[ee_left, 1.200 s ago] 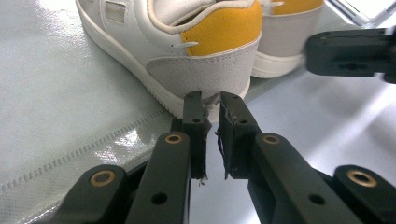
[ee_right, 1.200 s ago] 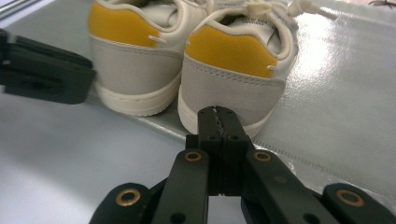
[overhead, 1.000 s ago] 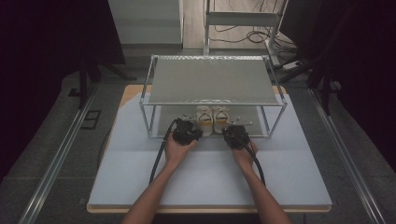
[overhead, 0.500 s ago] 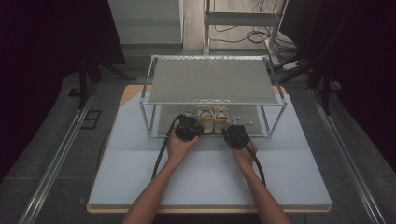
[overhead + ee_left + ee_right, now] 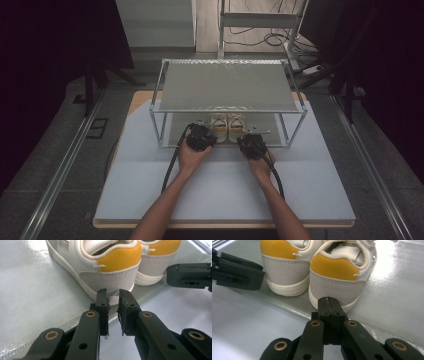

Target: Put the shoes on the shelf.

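Observation:
A pair of white sneakers point(image 5: 227, 125) with yellow heel patches stands on the rack's lower shelf point(image 5: 30, 297), heels toward me. My left gripper point(image 5: 112, 293) points at the heel of the left sneaker point(image 5: 112, 267). Its jaws have just been opening and stand a narrow gap apart with nothing between them. My right gripper point(image 5: 329, 300) is shut, pads together, its tips right at the sole of the right sneaker point(image 5: 337, 277). In the high view the left gripper point(image 5: 201, 137) and the right gripper point(image 5: 254, 145) sit side by side at the shelf's front edge.
A metal rack point(image 5: 227, 85) with a grey upper shelf stands over the sneakers on the light blue table point(image 5: 225, 190). Its front posts flank both hands. Black cables trail from the grippers toward me. Dark floor and rails surround the table.

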Available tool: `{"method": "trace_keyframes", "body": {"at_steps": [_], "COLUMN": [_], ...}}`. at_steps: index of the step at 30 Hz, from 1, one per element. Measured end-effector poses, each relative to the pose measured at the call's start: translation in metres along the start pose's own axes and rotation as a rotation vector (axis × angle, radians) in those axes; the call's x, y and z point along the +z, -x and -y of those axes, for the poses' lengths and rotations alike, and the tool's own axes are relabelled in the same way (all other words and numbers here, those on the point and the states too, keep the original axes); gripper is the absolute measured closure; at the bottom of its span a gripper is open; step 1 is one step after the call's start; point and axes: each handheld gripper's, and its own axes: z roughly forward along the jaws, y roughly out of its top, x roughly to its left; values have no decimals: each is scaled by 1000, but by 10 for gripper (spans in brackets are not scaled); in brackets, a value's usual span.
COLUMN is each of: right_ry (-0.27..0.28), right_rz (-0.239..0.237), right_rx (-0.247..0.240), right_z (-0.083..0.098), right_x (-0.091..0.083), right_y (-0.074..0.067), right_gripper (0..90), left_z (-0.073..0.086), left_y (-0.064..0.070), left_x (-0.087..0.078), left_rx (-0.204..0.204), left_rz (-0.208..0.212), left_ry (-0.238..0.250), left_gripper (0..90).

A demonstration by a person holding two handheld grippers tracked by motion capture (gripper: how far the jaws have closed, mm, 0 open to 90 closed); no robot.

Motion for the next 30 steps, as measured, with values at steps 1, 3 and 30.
{"method": "trace_keyframes", "body": {"at_steps": [1, 3, 30], "right_ry": [2, 9, 125], "right_rz": [1, 0, -105], "right_rx": [2, 3, -66], "right_z": [0, 1, 34], "right_x": [-1, -4, -84], "right_y": [0, 2, 8], "right_gripper": [893, 893, 884], "left_z": [0, 2, 71], "left_y": [-1, 0, -9], "left_x": [-3, -8, -78], "left_rx": [21, 29, -9], "left_rz": [4, 14, 84], "left_ry": [6, 16, 87], "left_gripper": [787, 791, 797]}}
